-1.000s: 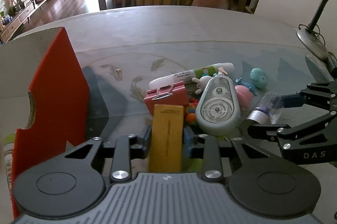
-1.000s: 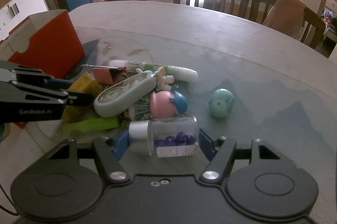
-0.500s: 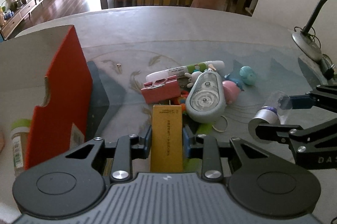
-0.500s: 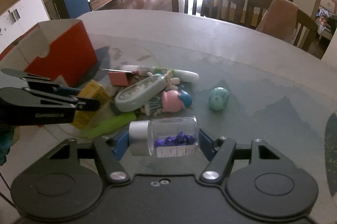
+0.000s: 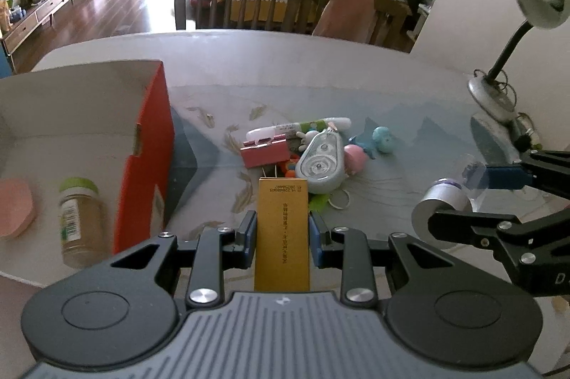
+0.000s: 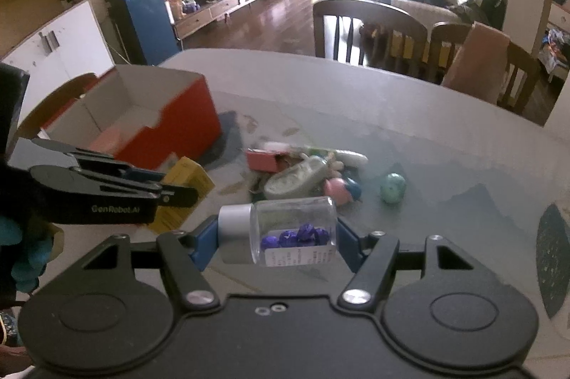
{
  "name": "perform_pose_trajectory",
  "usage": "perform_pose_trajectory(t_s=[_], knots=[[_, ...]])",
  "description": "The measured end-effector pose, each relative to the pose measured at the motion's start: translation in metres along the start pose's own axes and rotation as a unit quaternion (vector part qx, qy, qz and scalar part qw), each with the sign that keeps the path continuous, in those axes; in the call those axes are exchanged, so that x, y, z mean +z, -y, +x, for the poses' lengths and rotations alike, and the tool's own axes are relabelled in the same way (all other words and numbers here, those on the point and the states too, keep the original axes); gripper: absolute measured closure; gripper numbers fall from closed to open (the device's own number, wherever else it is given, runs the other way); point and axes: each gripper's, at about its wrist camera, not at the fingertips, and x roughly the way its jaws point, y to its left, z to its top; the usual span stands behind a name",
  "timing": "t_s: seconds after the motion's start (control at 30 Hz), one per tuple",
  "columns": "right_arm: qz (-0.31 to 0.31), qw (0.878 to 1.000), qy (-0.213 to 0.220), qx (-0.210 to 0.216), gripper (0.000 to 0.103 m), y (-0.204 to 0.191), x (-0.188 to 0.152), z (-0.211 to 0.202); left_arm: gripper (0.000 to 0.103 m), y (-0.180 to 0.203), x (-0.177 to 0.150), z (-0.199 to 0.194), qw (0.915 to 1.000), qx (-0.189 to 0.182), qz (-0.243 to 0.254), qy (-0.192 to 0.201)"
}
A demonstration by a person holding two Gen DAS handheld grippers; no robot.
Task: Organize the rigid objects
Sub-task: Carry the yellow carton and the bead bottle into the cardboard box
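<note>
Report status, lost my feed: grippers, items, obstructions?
Left gripper shut on yellow box. Right gripper shut on clear jar. Red box open, path unobstructed.

Flat yellow cardboard box (image 5: 283,229) with printed text, held lengthwise above the table. Clear glass jar (image 6: 294,231) with silver cap, holding purple wrapped pieces, lying sideways, lifted. Open red cardboard box (image 5: 149,144) holding a green-lidded jar (image 5: 80,218) and a pink pad (image 5: 14,208)

A: Non-task items? Desk lamp (image 5: 513,33) at the table's (image 5: 320,72) right edge, base on the surface.
B: Wooden chairs (image 6: 370,26) behind; blue cabinet (image 6: 149,19) far left; sofa (image 6: 445,1) by the window.
</note>
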Motion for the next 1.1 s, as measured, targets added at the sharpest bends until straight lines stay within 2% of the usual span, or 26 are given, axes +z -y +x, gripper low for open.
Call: perform_pose_trajectory(t_s=[0.27,0.53,0.83,1.1], knots=[[-0.015,1.000,0.023,0.009,0.035,-0.033,0.012,-0.023,0.074,-0.014,0.000,-0.042,0.9998,-0.007,-0.006,0.016],[-0.034,0.999,0.034,0.013,0.035,-0.077,0.026,-0.029,0.074,-0.048,0.003,-0.076,0.9993,-0.012,-0.012,0.033],[-0.050,0.998,0.045,0.009,0.035,-0.134,0.047,-0.017,0.074,-0.103,0.013,-0.101,0.9989,-0.011,-0.003,0.046],[-0.059,0.997,0.044,0.003,0.035,-0.176,0.068,0.011,0.074,-0.156,0.022,-0.108,0.9988,-0.005,0.000,0.049]])
